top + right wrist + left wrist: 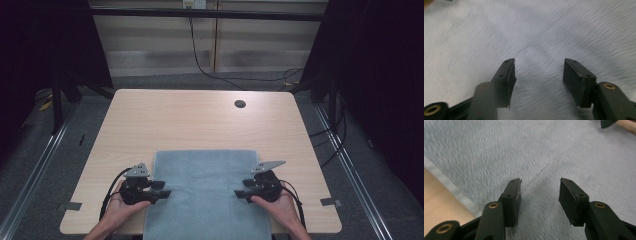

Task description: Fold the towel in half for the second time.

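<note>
A blue-grey towel (205, 190) lies flat on the near half of the wooden table (190, 120), and its front end reaches the table's front edge. At the towel's left edge my left gripper (164, 189) points right. Its jaws stand open just above the fleece (536, 150), with nothing between them (540, 181). At the towel's right edge my right gripper (240, 192) points left. It is also open (539, 61) over the towel (549, 30) and holds nothing. A faint crease runs across the cloth ahead of the left jaws.
A round cable hole (240, 104) sits near the table's far right. Bare wood (436, 200) shows beside the towel's left edge. Metal floor rails (350, 170) run along both sides of the table, and a cable (200, 60) lies on the floor behind it.
</note>
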The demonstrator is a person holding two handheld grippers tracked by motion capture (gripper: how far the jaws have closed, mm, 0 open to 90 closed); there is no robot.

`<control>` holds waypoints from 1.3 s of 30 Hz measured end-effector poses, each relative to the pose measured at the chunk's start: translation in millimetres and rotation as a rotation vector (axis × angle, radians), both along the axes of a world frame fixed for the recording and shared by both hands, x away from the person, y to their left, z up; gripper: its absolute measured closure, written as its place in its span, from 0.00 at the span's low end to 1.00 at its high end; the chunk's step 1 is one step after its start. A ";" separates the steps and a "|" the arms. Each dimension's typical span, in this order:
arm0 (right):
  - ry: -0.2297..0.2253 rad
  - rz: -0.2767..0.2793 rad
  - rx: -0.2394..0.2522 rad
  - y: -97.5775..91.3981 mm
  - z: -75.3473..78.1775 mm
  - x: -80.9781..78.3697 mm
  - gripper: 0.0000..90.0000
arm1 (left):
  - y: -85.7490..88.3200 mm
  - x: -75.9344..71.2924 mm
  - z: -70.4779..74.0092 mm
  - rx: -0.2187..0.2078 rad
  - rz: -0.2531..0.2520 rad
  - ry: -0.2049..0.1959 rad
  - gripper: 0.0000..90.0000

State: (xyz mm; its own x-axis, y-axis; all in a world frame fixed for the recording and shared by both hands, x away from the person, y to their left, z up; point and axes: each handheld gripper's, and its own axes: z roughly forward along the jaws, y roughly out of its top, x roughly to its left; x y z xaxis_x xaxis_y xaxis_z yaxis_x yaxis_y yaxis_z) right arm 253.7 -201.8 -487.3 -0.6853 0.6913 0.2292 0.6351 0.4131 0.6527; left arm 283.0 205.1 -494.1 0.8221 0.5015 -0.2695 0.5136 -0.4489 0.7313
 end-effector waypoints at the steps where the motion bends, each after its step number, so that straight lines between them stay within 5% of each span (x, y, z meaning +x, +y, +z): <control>1: -0.018 -0.014 0.007 -2.3 3.5 2.8 0.47 | -0.1 2.5 2.0 0.001 0.001 -0.002 0.57; 9: -0.105 -0.118 0.031 -31.6 22.7 44.5 0.48 | 3.9 35.7 18.5 -0.018 0.059 -0.048 0.57; 17: -0.090 -0.179 0.037 -49.2 16.7 88.2 0.46 | 5.0 74.1 28.2 -0.068 0.119 -0.062 0.58; 19: -0.095 -0.187 0.041 -50.7 14.6 95.4 0.46 | 5.0 83.6 30.4 -0.114 0.129 -0.051 0.57; 22: -0.117 -0.191 0.072 -51.7 13.1 101.2 0.46 | 1.9 97.4 32.2 -0.055 0.141 -0.066 0.58; 26: -0.100 -0.195 0.062 -51.7 8.9 108.6 0.47 | 7.5 108.8 25.7 -0.081 0.183 -0.052 0.58; 30: -0.078 -0.208 0.038 -53.3 -1.1 111.0 0.46 | 11.1 109.6 13.0 -0.025 0.188 -0.040 0.57; 39: -0.037 -0.203 0.027 -52.1 -16.2 116.3 0.47 | 16.3 113.5 0.6 -0.011 0.222 -0.020 0.49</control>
